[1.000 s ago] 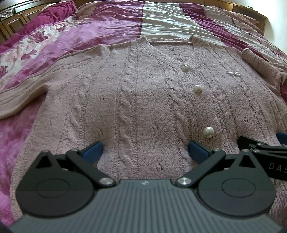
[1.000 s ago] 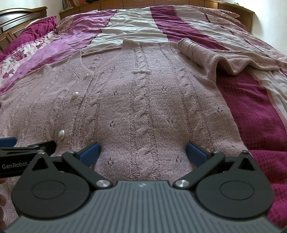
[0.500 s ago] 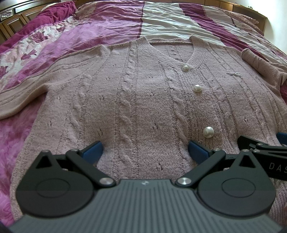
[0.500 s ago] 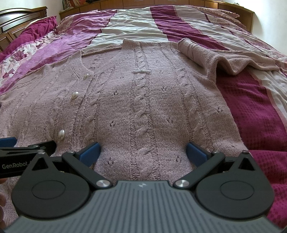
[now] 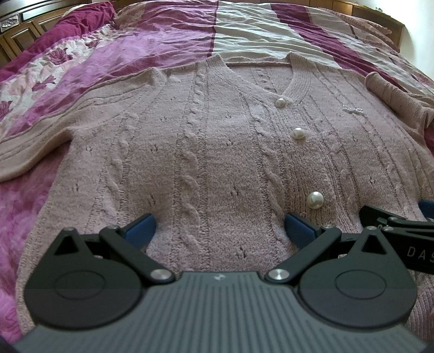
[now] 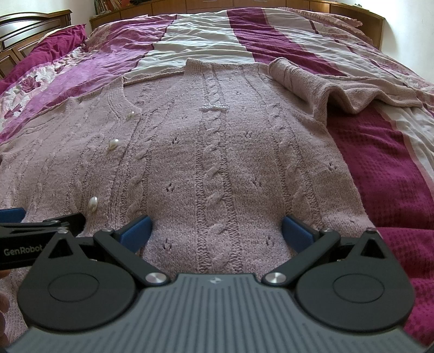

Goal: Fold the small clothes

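A dusty-pink cable-knit cardigan [image 5: 217,152] with pearl buttons [image 5: 315,199] lies flat, front up, on the bed. Its left sleeve [image 5: 32,144] stretches out to the left; the right sleeve [image 6: 320,87] is rumpled off to the right. My left gripper [image 5: 221,230] hovers open just over the hem, left of the button line, nothing between its blue pads. Over the hem's right half, my right gripper [image 6: 215,229] is open too, and empty. Each gripper shows at the edge of the other's view: the right gripper [image 5: 401,230], the left gripper [image 6: 35,230].
The bed carries a bedspread [image 6: 393,168] striped in magenta, maroon and beige, with a floral patch [image 5: 40,81] at the left. A wooden headboard [image 6: 29,30] and low cabinets [image 6: 217,5] run along the far side. A fingertip [image 6: 3,304] shows at the left edge.
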{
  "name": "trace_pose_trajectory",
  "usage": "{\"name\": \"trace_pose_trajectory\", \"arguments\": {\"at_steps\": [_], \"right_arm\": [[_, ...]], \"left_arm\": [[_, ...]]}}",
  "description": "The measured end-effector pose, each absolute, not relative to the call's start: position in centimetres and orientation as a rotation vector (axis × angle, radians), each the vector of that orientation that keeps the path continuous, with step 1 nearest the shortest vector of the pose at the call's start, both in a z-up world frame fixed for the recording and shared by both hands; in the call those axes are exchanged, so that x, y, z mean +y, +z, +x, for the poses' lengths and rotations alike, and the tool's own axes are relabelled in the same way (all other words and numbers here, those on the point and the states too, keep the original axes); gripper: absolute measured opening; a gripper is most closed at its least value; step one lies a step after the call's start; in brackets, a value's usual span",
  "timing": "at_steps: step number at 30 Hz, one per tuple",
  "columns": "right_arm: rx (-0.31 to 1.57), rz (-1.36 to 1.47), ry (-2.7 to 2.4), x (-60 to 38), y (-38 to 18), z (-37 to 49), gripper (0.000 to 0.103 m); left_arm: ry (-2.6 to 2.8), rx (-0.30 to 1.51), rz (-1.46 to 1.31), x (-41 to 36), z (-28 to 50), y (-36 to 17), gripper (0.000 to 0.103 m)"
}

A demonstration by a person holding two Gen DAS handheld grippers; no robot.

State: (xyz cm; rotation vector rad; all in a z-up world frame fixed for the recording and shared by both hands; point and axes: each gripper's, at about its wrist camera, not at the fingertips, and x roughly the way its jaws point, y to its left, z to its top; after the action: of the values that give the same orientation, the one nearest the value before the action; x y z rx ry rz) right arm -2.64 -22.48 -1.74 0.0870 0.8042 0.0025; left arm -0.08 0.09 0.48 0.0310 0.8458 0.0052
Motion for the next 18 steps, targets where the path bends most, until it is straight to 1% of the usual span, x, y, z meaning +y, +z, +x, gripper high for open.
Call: {"name": "trace_pose_trajectory", "arguments": {"at_steps": [18], "right_arm": [[0.825, 0.084, 0.004, -22.45, -1.59, -2.22, 0.103]], "left_arm": [[-0.005, 0.887, 0.035, -0.05, 0.82, 0.51, 0.103]]}}
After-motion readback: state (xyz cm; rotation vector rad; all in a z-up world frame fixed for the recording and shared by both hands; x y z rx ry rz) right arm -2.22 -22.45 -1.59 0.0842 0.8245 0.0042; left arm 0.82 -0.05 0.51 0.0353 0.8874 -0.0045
